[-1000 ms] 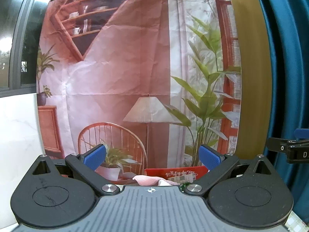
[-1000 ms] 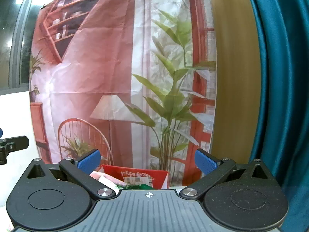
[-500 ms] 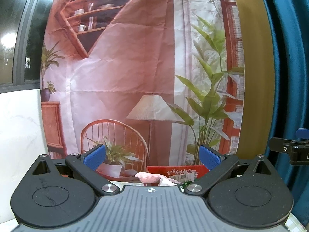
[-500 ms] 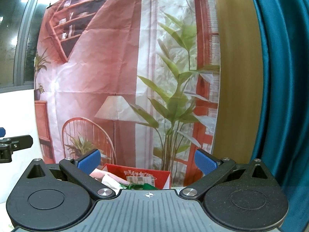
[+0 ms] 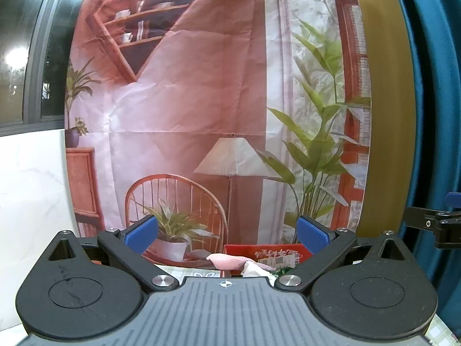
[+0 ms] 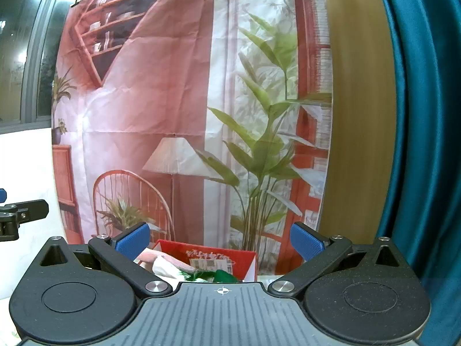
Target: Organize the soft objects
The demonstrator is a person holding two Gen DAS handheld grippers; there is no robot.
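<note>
Both grippers, left (image 5: 227, 235) and right (image 6: 219, 238), are hovering level with jaws wide and empty, seemingly resting clear above a red box (image 6: 213, 261) on the counter, where a pink cloth (image 5: 227, 260) is lying among other soft items. Since a second ago, the view is tilting slightly downward.

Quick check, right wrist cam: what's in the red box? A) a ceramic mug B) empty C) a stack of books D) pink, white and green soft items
D: the red box holds a pink cloth, a white piece and green fabric bunched at its opening.
</note>
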